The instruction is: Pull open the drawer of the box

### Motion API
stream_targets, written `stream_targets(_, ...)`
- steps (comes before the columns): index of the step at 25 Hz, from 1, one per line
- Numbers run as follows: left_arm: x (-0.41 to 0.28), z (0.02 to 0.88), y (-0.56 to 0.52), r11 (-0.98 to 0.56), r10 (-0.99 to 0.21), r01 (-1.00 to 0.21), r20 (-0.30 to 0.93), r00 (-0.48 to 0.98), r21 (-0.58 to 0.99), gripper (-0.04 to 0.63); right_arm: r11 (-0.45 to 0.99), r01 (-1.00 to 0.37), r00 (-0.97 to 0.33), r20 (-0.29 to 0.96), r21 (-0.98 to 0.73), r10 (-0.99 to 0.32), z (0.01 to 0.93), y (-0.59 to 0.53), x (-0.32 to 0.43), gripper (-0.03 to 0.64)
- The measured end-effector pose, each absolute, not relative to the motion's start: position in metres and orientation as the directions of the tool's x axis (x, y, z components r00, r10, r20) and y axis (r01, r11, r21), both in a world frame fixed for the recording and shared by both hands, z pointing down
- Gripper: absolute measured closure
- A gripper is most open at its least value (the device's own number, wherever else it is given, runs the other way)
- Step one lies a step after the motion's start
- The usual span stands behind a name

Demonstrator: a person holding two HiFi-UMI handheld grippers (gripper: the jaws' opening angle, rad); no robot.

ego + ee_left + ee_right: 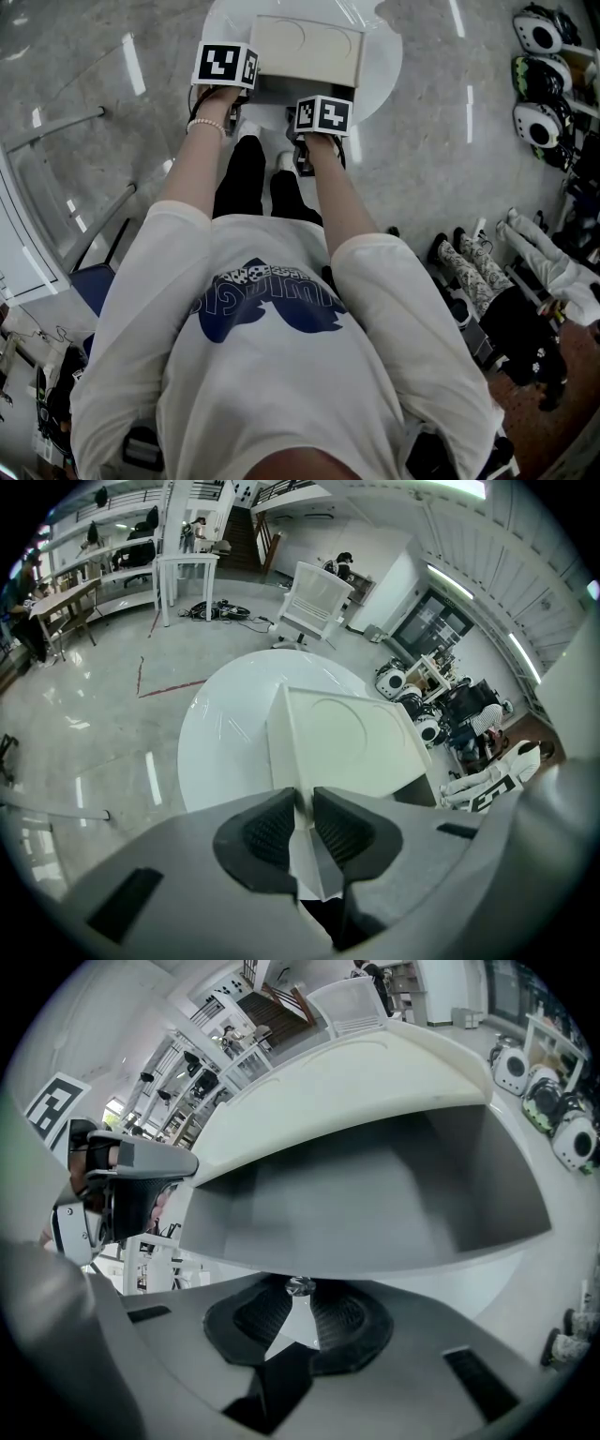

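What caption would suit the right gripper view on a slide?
Right hand-held gripper pinches the small shiny knob on the open grey-lined drawer of the white rectangular box.

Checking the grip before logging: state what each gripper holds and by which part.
The left gripper pinches the box by its near corner; right gripper pinches the drawer by its small knob.

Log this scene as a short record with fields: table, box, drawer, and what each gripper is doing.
table: round, white; the box stands on it
box: pale, flat-topped
drawer: pulled partly out; grey inside, nothing seen in it
left gripper: jaws closed on the box's near corner
right gripper: jaws closed on the drawer's knob
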State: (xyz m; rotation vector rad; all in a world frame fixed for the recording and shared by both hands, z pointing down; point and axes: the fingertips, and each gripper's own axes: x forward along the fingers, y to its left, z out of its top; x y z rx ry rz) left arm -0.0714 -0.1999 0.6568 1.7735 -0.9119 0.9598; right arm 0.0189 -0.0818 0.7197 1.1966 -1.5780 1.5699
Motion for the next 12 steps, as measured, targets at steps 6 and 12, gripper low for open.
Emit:
stream_targets(6, -0.0712, 0.6555, -0.2005, -0.325, -0.182, -0.876, 0.886, 0.426, 0.355, 0.523, -0.103, -0.894, -0.414, 0.892, -0.436, -0.182, 0.7197, -0.0822, 0.0188, 0.563)
stream_targets(12, -0.0708, 0.6575, -0.2003, -0.329, -0.185, -0.877, 0.887, 0.423, 0.349, 0.523, -0.118, -0.881, -0.429, 0.88, -0.458, -0.204, 0.7187, -0.0775, 0.0216, 0.503)
